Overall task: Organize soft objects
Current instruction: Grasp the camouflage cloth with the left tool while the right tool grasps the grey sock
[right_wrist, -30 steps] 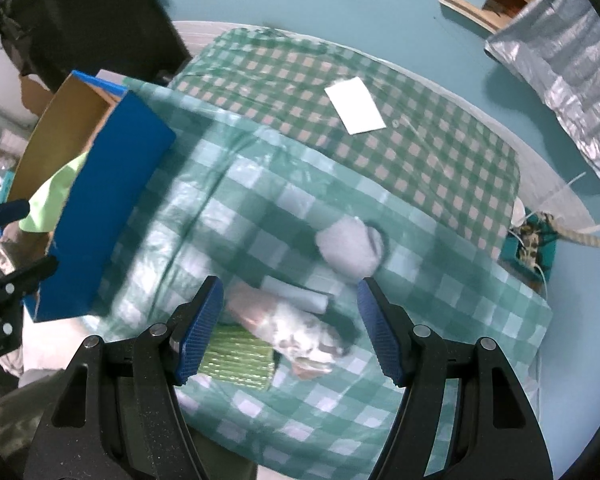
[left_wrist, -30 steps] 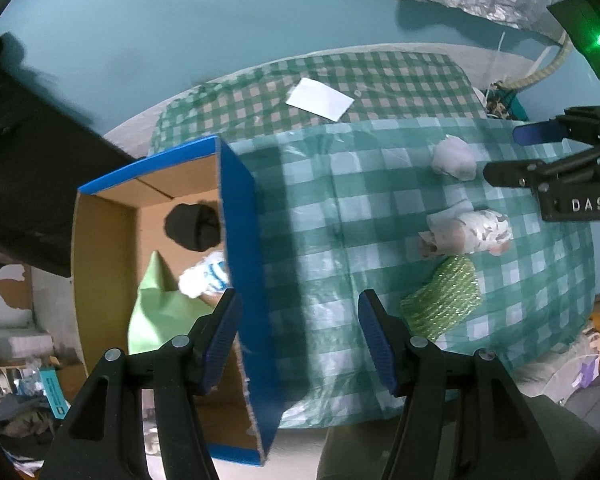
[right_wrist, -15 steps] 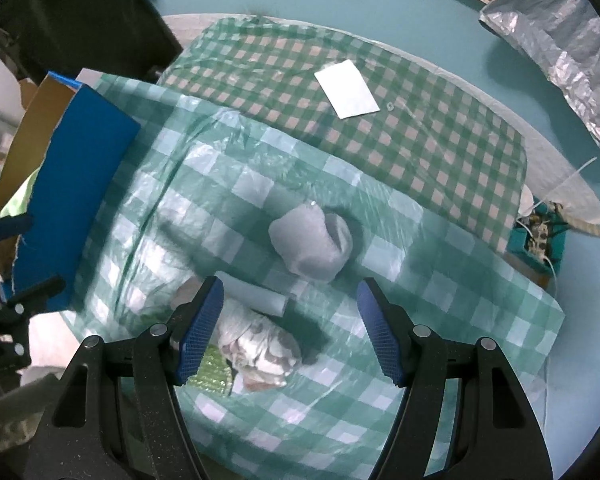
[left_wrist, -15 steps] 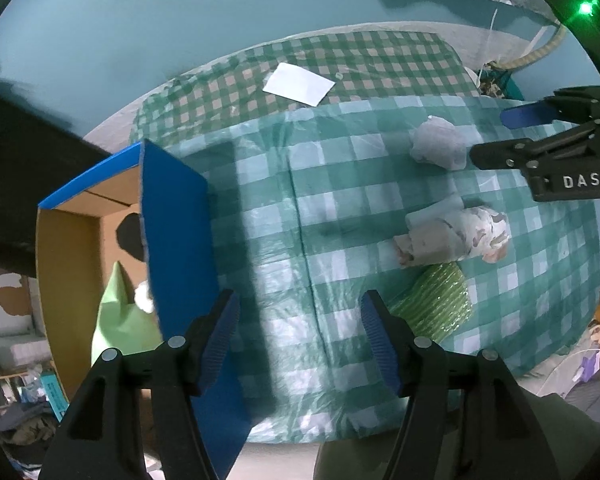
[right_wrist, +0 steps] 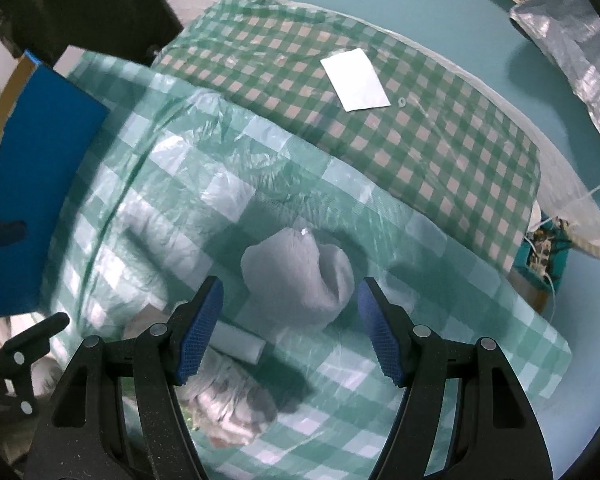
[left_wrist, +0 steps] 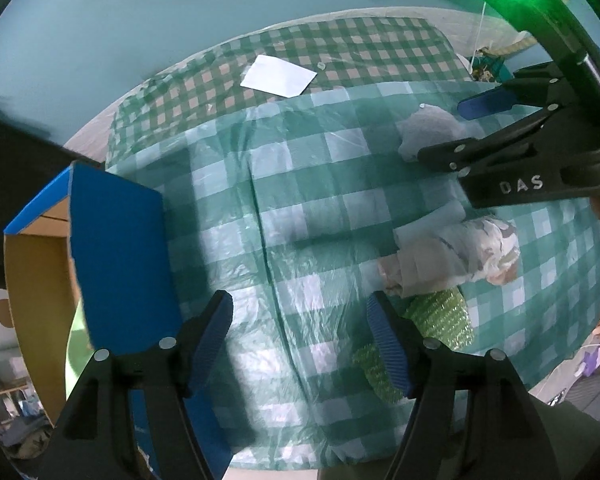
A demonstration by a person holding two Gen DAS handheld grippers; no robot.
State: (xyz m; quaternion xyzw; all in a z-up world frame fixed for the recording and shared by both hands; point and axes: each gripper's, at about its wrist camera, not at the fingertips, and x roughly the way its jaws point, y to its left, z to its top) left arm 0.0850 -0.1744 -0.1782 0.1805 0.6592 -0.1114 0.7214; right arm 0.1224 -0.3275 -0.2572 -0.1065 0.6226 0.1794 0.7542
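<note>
A pale grey rolled sock (right_wrist: 300,276) lies on the green checked tablecloth (right_wrist: 380,184), between and just beyond the open fingers of my right gripper (right_wrist: 290,332), which hangs above it without touching. A bagged white and patterned bundle (left_wrist: 456,256) and a glittery green piece (left_wrist: 440,320) lie near the table's front. My left gripper (left_wrist: 300,344) points down over bare cloth, its jaws opening with nothing between them; its right fingertip (left_wrist: 388,344) overlaps the green piece. The grey sock (left_wrist: 428,132) and the right gripper (left_wrist: 476,136) show at right in the left wrist view.
A cardboard box with blue walls (left_wrist: 120,260) stands off the table's left edge, with a light green item (left_wrist: 78,340) inside. A white card (left_wrist: 278,76) lies at the far side of the cloth. A silver sheet (right_wrist: 572,52) lies on the floor.
Both grippers have sunk toward the table and shifted right, away from the box. The grey sock now sits centred between the right fingers. The left jaws stand slightly wider.
</note>
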